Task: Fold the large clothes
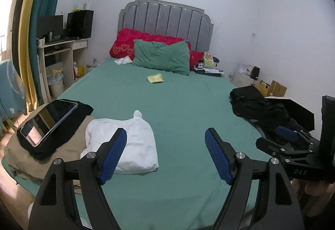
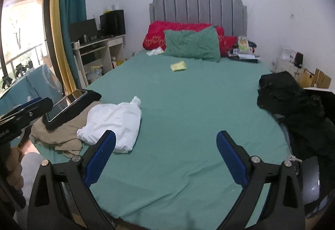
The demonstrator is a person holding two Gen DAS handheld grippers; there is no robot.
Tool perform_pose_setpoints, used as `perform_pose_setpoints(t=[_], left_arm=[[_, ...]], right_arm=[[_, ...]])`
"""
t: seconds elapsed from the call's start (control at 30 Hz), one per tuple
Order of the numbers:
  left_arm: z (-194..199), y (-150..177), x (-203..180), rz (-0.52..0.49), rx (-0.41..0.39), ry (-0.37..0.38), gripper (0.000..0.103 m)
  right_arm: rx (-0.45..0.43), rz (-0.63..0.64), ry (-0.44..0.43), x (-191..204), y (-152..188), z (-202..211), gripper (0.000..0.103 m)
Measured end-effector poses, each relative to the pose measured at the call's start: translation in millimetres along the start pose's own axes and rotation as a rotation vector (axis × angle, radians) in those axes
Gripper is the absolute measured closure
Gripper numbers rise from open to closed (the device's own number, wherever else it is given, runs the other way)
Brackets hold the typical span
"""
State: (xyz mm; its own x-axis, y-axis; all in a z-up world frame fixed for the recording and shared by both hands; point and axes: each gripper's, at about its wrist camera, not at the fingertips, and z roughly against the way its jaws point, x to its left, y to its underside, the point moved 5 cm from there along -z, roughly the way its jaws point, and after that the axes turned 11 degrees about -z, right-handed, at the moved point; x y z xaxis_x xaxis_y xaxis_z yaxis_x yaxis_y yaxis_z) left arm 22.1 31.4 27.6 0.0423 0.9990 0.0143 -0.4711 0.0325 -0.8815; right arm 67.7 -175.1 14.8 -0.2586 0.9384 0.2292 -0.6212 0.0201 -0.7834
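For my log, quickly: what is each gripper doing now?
Left gripper: open, holding nothing.
Right gripper: open, holding nothing.

Black angular frames on left tongs and right tongs, each with ribbed blue pads and round silver screws at the pivots. White "DAS" lettering at lower right of left view.

Perhaps "DAS" on right tongs

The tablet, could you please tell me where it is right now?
The tablet lies at the bed's near left corner, on a black garment atop beige clothes, just left of the folded white garment.
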Motion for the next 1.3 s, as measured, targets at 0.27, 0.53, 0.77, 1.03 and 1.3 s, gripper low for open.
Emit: perform_pose_setpoints(t=[0.27,0.53,0.77,1.03,1.3], left_arm=[[-8.5,14.8,7.0,0.015,0.029,0.007,0.023],[-12.6,16.6,-0.1,-0.016,0.027,0.017,0.023],[-13.1,11.0,-9.5,-0.041,0.016,0.03,0.023],[-13.4,9.8,-10.6,-0.041,0.018,0.028,0.023],[-12.2,9.9,-11.5,-0.042,0.015,0.026,0.023]], right_arm=[[0.055,-0.011,0.003,3.1,11.9,-13.7,0.007],[0.036,0.01,0.008,1.7,11.6,-5.4,0.007],[0.027,0.004,0.009,-6.0,10.0,-3.1,0.007],[0.026,-0.007,0.005,-12.3,7.6,-3.9,0.007],[0.026,-0.008,0.006,-13.6,7.9,-3.8,0.007]])
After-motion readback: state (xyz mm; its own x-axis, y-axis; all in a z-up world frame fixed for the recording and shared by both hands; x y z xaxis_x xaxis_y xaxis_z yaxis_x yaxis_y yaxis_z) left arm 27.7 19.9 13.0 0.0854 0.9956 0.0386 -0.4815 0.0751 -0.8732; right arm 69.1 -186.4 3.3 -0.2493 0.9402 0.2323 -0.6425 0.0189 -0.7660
